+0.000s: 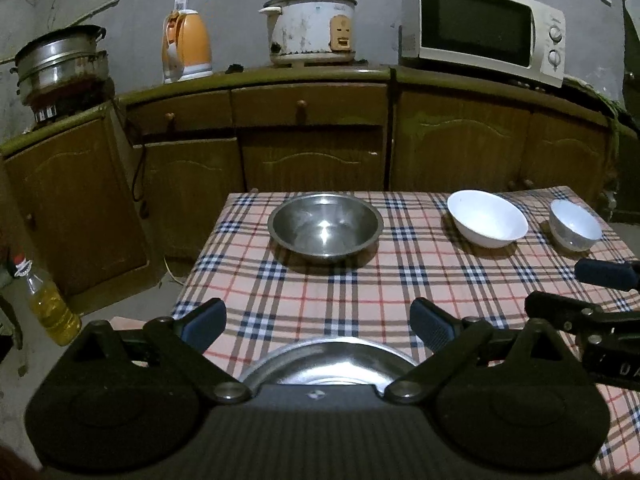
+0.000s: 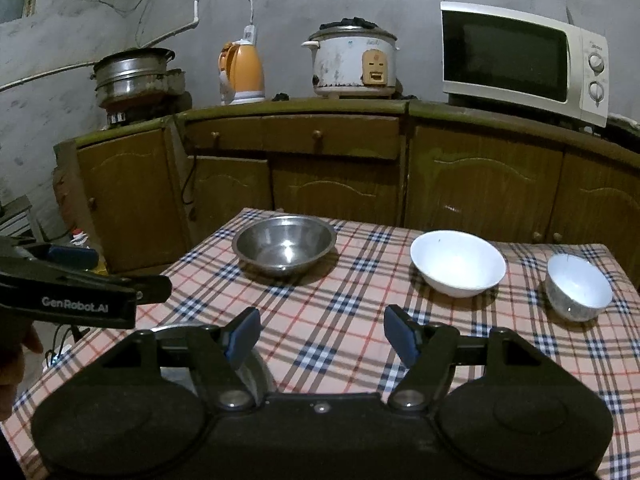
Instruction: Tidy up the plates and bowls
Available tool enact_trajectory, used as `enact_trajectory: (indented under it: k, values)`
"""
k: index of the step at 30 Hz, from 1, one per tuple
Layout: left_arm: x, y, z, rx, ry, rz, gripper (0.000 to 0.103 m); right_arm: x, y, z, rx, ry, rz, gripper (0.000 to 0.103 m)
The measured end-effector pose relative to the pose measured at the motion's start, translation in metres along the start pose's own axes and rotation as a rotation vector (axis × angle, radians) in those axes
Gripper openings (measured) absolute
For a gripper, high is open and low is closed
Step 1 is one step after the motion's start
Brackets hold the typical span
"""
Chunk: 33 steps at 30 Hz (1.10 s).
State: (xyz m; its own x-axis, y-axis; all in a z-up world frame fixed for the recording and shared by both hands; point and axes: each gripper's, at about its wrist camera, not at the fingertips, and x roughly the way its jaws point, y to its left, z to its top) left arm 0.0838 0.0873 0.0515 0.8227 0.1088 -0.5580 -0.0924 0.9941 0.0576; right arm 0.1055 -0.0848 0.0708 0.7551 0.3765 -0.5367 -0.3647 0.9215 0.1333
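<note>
On the plaid-clothed desk [image 1: 360,292], a round steel bowl [image 1: 325,226], a wide white bowl [image 1: 487,218] and a small white bowl [image 1: 575,230] sit apart, unstacked; both grippers' jaws gape wide, holding nothing.

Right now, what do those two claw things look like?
Both are black plastic. The left claw has two hinged black arms ending in dark blue ridged pads, with silver rivets at the pivots and two round black discs behind. The right claw matches it. From the side, white lettering reads GenRobot.AI. No cables or sleeves show.
</note>
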Motion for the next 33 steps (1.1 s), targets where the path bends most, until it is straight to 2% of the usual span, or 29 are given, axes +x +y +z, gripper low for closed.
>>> enact_trajectory:
  k: [15, 25, 33]
  values:
    - [0.046, 0.026, 0.032, -0.041, 0.028, 0.036, 0.102, 0.049, -0.011, 0.027, 0.025, 0.022, 0.012, 0.081]
    - [0.115, 0.045, 0.049, -0.097, 0.092, 0.040, 0.102, 0.125, -0.019, 0.049, 0.035, 0.096, 0.016, 0.081]
    - [0.171, 0.050, 0.068, -0.066, 0.110, 0.087, 0.101, 0.200, -0.023, 0.060, 0.077, 0.174, 0.016, 0.081]
